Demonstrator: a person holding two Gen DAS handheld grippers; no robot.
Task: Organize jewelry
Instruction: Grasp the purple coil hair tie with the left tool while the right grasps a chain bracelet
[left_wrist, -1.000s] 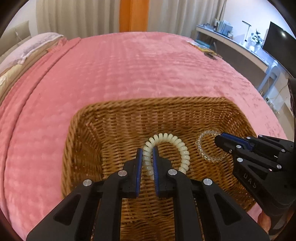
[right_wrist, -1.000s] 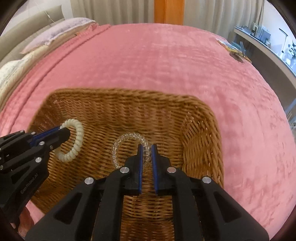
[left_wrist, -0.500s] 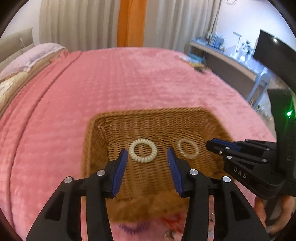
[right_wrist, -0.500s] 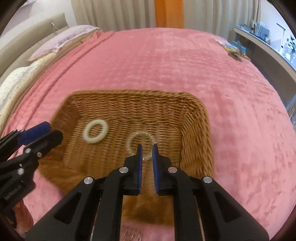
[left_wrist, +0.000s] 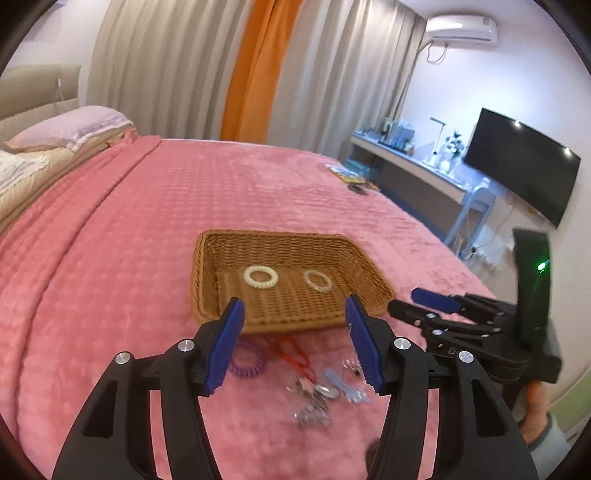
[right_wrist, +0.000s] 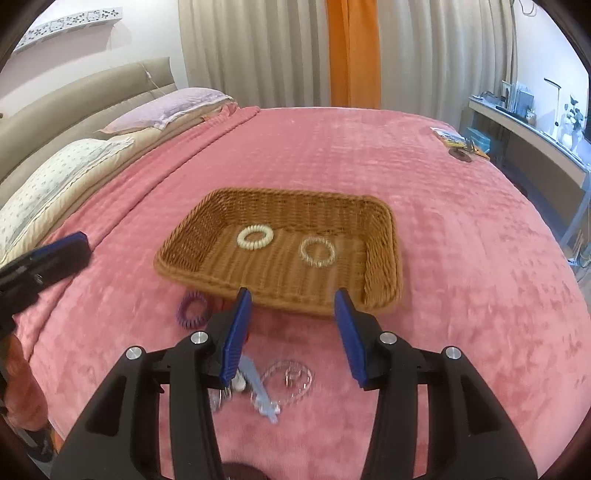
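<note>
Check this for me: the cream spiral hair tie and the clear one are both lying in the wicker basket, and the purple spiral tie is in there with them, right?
Not quite. The cream spiral hair tie and the clear one do lie in the wicker basket, but the purple spiral tie lies outside it, on the pink bedspread by the basket's near edge. The right wrist view shows it.

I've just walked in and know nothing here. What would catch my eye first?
A wicker basket sits on a big pink bedspread, with a cream coil hair tie and a clear one lying apart inside. Loose trinkets and a purple coil tie lie on the bedspread, in front of the basket.
</note>
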